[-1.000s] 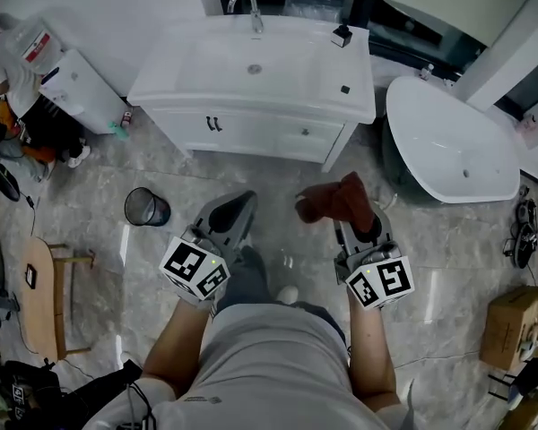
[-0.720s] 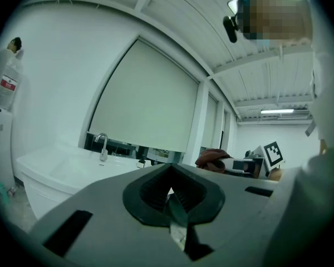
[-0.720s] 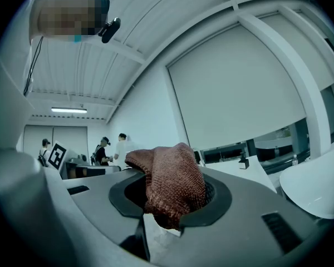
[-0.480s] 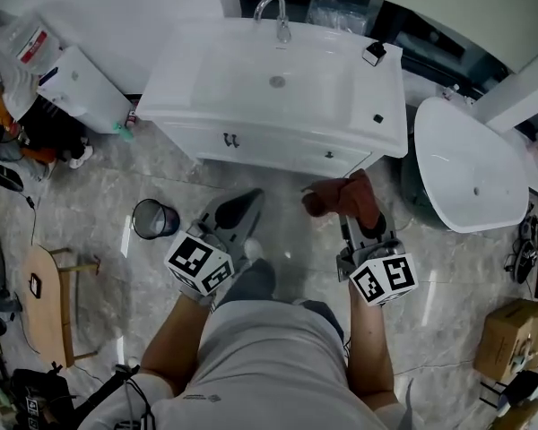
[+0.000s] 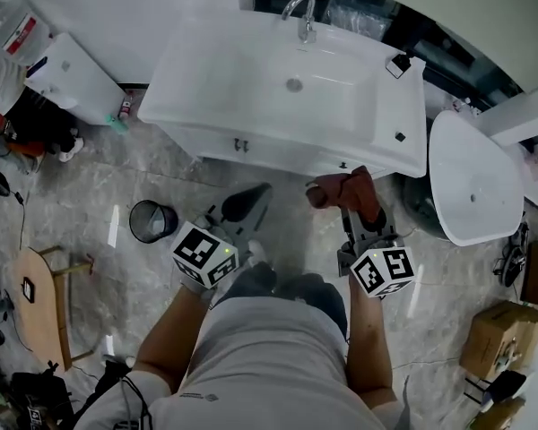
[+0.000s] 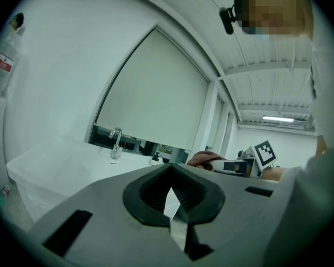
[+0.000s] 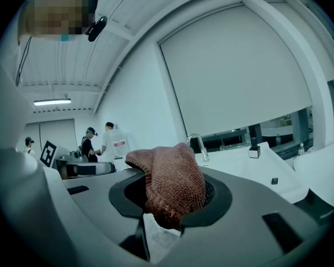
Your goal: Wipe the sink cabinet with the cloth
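Cloth (image 5: pixel 344 189), a reddish-brown knit, sits pinched in the right gripper (image 5: pixel 357 211), low in front of the cabinet (image 5: pixel 278 150) near its right end. From the head view the cloth overlaps the cabinet's lower front edge, and I cannot tell whether it touches. The right gripper view shows the grip plainly: the jaws close on the cloth (image 7: pixel 172 185), which bulges up out of the right gripper (image 7: pixel 172 199) and droops over the pads. That view also shows the faucet (image 7: pixel 197 144) and, beyond the cabinet's left side, two people (image 7: pixel 108 141) standing far off; the head view shows neither person.

The left gripper (image 5: pixel 244 204) is in front of the cabinet's middle, clear of the front. In its own view the left gripper (image 6: pixel 172 199) has its jaws pressed together with nothing between them, only a thin sliver of light. To the side, that view catches the cloth (image 6: pixel 207 158) and the other gripper's marker cube (image 6: pixel 264 152).

Only the head view gives the floor (image 5: pixel 287 240). A bare strip runs along the whole cabinet front. A bin (image 5: pixel 150 219) stands off the cabinet's left end, near the left gripper. A tub (image 5: pixel 471 182) stands just beside the cabinet's right end, leaving a narrow gap there. The sink (image 5: pixel 287 83) fills most of the cabinet top.
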### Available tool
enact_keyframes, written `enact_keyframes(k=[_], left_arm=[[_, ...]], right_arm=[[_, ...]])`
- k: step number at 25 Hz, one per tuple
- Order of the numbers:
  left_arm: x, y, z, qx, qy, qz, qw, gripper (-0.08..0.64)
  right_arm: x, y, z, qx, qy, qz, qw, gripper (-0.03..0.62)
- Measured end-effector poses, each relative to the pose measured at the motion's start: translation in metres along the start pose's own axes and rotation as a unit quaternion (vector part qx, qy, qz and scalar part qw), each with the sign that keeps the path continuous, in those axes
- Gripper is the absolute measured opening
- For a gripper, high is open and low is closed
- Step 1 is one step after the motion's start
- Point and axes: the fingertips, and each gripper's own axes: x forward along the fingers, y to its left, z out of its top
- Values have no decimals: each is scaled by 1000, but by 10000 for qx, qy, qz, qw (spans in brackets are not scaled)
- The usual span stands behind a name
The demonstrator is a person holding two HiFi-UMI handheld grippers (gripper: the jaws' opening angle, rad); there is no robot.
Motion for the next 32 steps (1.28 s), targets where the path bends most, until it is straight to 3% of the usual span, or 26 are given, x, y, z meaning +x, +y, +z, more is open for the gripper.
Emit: enact_keyframes(k=[10, 15, 22, 28, 32], left_arm=[[-9, 40, -31, -484, 126, 328, 9982, 11], [-7, 65, -51, -587, 197, 765, 9951, 11], [4, 88, -97, -862, 282, 1330, 9870, 11], [22, 90, -148, -1019, 420, 1462, 9831, 11], [29, 80, -183, -1145, 561, 1498, 9805, 11]], right_arm=[[57, 2, -52, 355, 810, 261, 9957, 137], [79, -13, -86, 466, 1195, 384, 9910, 137], [104, -59, -158, 456, 1854, 208, 9814, 137], [128, -99, -238, 459, 2383, 92, 9700, 137], [140, -127, -278, 790, 2510, -146, 9646, 137]])
